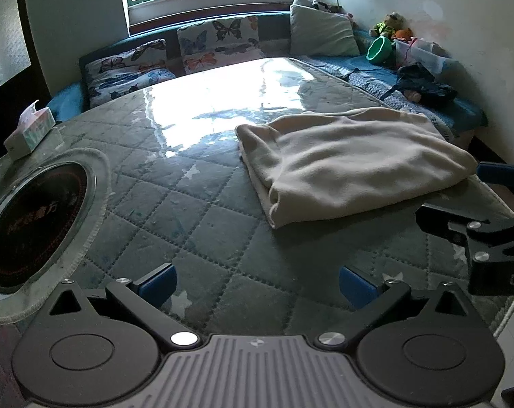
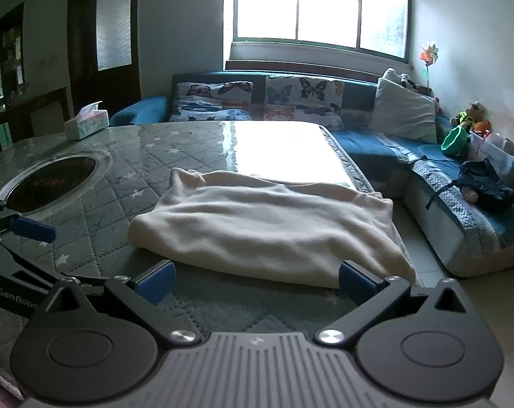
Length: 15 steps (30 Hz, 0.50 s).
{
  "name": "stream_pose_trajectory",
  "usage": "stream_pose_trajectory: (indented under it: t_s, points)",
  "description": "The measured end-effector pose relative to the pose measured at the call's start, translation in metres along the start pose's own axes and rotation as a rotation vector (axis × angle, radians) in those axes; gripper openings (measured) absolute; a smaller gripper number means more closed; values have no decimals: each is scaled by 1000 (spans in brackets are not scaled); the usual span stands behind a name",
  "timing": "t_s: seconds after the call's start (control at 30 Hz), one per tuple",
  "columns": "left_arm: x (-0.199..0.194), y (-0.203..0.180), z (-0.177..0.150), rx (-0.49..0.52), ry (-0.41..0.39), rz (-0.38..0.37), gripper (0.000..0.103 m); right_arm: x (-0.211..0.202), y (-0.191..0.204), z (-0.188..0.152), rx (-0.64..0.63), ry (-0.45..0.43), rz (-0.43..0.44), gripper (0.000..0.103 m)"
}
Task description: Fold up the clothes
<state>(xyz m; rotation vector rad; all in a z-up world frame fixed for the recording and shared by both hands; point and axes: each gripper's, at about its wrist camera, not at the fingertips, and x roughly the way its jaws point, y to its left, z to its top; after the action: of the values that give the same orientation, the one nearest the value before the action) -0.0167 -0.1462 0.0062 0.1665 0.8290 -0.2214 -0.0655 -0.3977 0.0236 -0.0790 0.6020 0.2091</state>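
Cream garment (image 1: 355, 166): soft fleecy cloth, matt, slightly napped. Desk (image 1: 175, 204): quilted stitched fabric under a glossy clear sheet with strong window glare. Round inset plate (image 1: 35, 224): dark, glossy, glass-like. Tissue box (image 1: 29, 132): paper. Left claw (image 1: 257, 285) and right claw (image 2: 257, 280): matt black plastic arms, blue rubbery-looking pads, shiny metal pivot pins, ribbed grey body.
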Motion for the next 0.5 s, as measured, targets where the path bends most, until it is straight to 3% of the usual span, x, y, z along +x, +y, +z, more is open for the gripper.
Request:
stream_pose_trajectory:
  t_s: [0.33,0.5]
  points:
    - [10,15,9,-24,4,19,103,9,1,6,-44,1,33,103]
    - [14,33,18,-87,-8,34,103,16,5,10,-77,17,66,103]
